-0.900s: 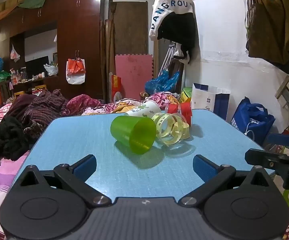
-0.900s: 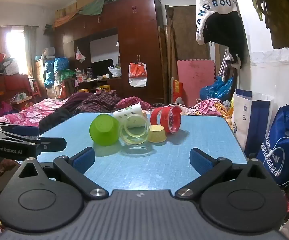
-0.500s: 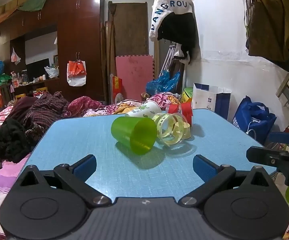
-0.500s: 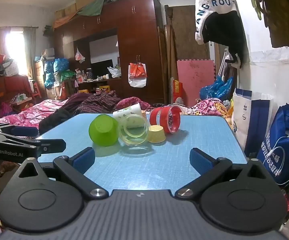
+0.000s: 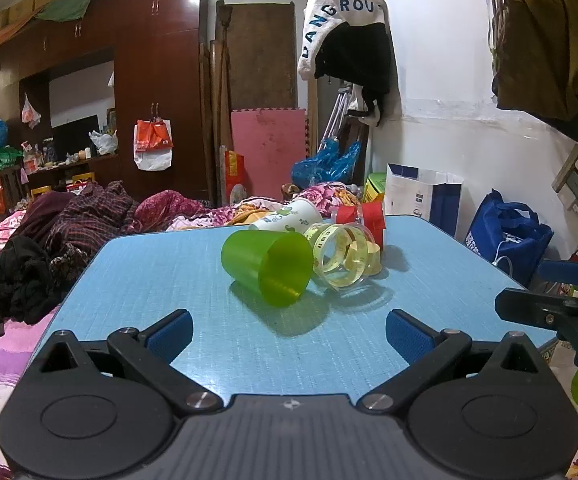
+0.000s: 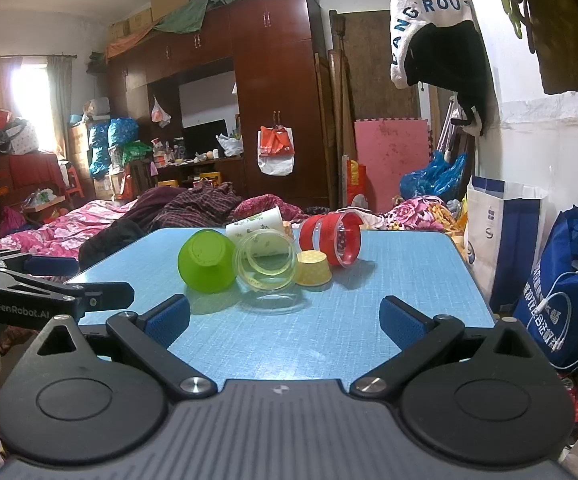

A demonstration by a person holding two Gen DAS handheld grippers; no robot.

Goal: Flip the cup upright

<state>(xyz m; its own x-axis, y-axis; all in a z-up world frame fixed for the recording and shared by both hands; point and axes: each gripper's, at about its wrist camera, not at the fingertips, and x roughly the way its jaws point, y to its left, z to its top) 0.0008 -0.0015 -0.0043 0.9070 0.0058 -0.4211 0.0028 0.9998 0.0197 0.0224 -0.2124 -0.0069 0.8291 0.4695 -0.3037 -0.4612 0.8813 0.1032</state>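
Several cups lie on their sides on the blue table (image 5: 161,280). A green cup (image 5: 269,266) lies nearest, its mouth toward the left wrist camera; the right wrist view shows its base (image 6: 207,262). Beside it lie a clear yellowish cup (image 5: 343,258) (image 6: 267,266), a white printed cup (image 5: 289,220) (image 6: 255,226), a red cup (image 5: 363,218) (image 6: 335,238) and a small yellow cup (image 6: 313,268). My left gripper (image 5: 287,334) is open and empty, short of the green cup. My right gripper (image 6: 283,318) is open and empty at the near table edge.
A bed with piled clothes (image 5: 49,232) lies to the left of the table. A white-and-blue paper bag (image 6: 503,232) and a blue bag (image 6: 565,288) stand on the right by the wall. A dark wardrobe (image 6: 249,100) stands at the back.
Both grippers have edged slightly closer to the cups. The jaws have stayed open and the cups have not moved.
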